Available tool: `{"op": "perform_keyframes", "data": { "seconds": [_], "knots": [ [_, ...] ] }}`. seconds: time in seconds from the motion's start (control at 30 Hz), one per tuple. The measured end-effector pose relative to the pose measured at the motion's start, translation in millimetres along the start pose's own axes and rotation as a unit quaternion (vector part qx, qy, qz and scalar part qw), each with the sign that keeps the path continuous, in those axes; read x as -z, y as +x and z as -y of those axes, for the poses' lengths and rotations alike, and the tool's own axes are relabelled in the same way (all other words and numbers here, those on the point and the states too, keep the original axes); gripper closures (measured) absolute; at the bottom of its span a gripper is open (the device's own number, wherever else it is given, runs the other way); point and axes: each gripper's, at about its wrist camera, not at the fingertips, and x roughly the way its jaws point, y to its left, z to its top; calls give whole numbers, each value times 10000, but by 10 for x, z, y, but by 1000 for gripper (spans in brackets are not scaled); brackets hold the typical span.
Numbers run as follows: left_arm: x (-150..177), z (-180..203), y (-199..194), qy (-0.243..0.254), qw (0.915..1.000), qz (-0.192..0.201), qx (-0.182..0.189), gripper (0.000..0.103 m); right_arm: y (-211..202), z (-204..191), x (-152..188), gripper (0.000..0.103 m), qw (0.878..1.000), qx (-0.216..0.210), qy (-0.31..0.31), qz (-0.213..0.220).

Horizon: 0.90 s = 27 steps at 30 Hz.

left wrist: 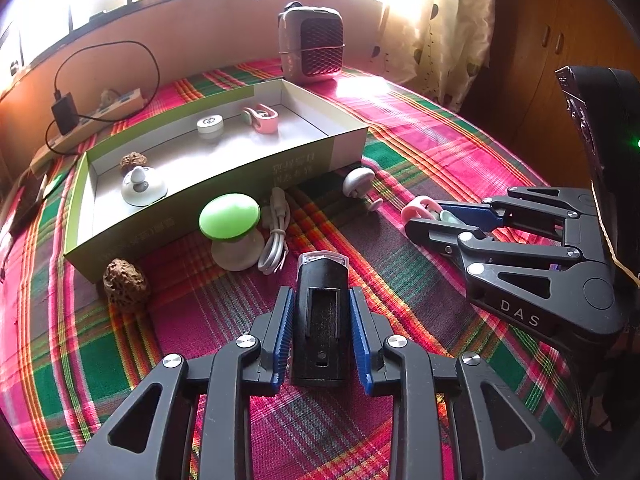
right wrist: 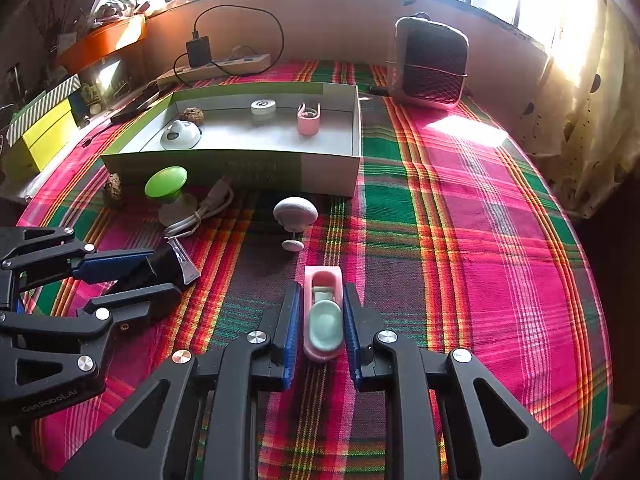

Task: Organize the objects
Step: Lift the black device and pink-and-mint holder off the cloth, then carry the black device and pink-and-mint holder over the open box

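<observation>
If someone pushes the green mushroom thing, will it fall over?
Probably. The green mushroom carries a wide cap on a narrower white foot, so a push up high would likely tip it. Once down, its round cap might roll. It looks like stiff plastic, not squishy.

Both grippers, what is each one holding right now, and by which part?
The left gripper clamps a black light by its long sides. The right gripper clamps a pink clip by its sides, near its mint end.
</observation>
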Motion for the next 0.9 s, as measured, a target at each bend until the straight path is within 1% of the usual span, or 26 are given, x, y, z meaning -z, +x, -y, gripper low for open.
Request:
{"op": "perform_keyframes", "data": {
  "seconds": [0.2,0.47,0.67,0.9],
  "knots": [
    [0,-11,-1,-32,10000,7,-2,78,0,5,3,84,10000,1,-6,2],
    [-2,1,-8,-53,10000,4,-13,78,-5,-5,6,84,10000,17,22,5],
    [-3,-4,-21,-83,10000,16,-1,78,-13,-2,11,84,10000,-52,76,-15],
    [-27,-53,-152,-215,9996,171,-23,78,-114,-30,-40,84,9998,-131,65,128]
  ]
}}
